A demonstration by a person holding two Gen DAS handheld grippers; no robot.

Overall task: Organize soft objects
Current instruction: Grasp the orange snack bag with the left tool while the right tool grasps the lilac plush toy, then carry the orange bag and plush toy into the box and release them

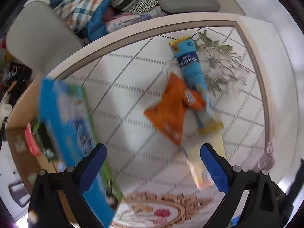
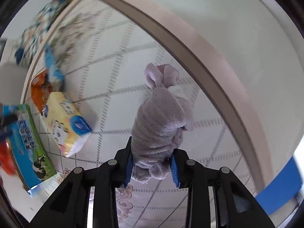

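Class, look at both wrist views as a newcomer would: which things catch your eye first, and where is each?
The grey plush toy stands out first, clamped between the fingers of the right tool above the patterned table. In the left wrist view, an orange packet lies against a long blue packet mid-table. The left tool is open, with a blurred blue carton by its left finger.

Bare tabletop (image 2: 133, 60) right of packets (image 2: 64, 121)

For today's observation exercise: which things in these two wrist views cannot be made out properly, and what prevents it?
- Left wrist view: blue carton is motion-blurred, print unreadable; its lower end is hidden behind the left gripper.
- Left wrist view: yellow pack is blurred, partly behind a finger.
- Right wrist view: plush toy's face is not visible; the right gripper covers its base.
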